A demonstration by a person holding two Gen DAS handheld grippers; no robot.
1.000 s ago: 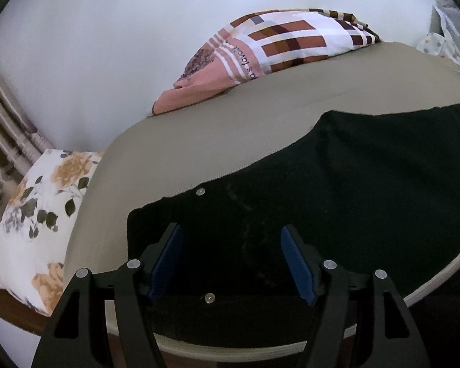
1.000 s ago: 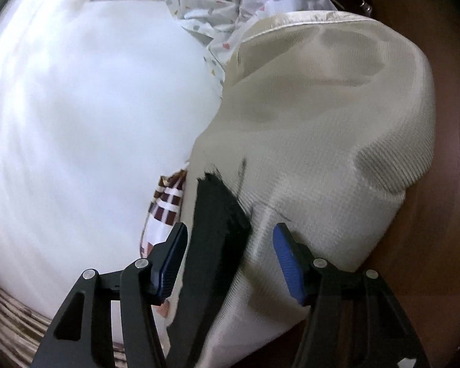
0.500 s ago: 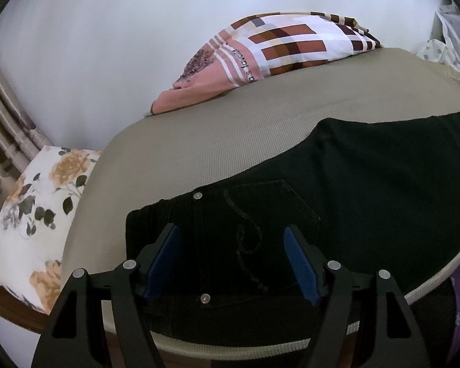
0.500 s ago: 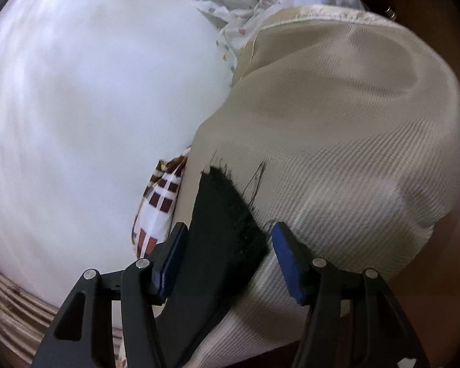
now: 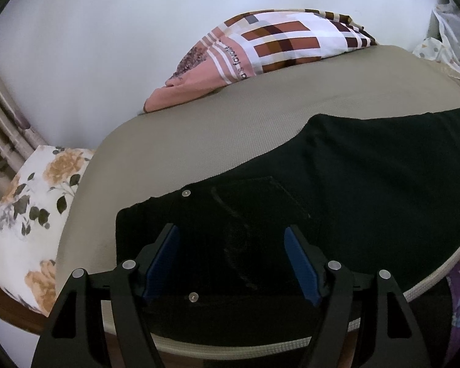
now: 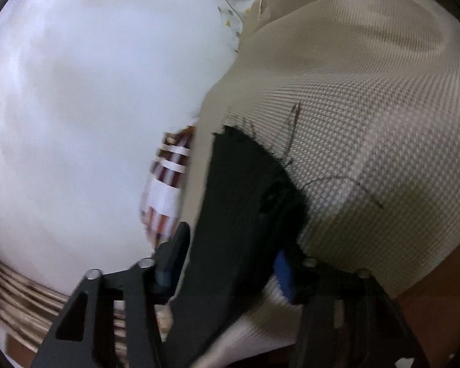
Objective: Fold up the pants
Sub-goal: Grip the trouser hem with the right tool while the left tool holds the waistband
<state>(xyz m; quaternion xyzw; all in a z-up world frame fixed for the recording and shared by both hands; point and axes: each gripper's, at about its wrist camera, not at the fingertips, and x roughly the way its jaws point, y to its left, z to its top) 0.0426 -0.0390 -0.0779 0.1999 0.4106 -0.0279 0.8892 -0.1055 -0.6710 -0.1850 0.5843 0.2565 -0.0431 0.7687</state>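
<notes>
Pants (image 5: 337, 190) are spread across the near side of a mattress (image 5: 230, 122). A pillow (image 5: 260, 52) is propped behind it; another pillow (image 5: 30, 214) lies at its left.

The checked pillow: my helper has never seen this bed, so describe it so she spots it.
Follow the beige mattress to its far edge by the white wall. The checked pillow lies there, pink, white and brown blocks, unlike the floral pillow off the left side.
</notes>
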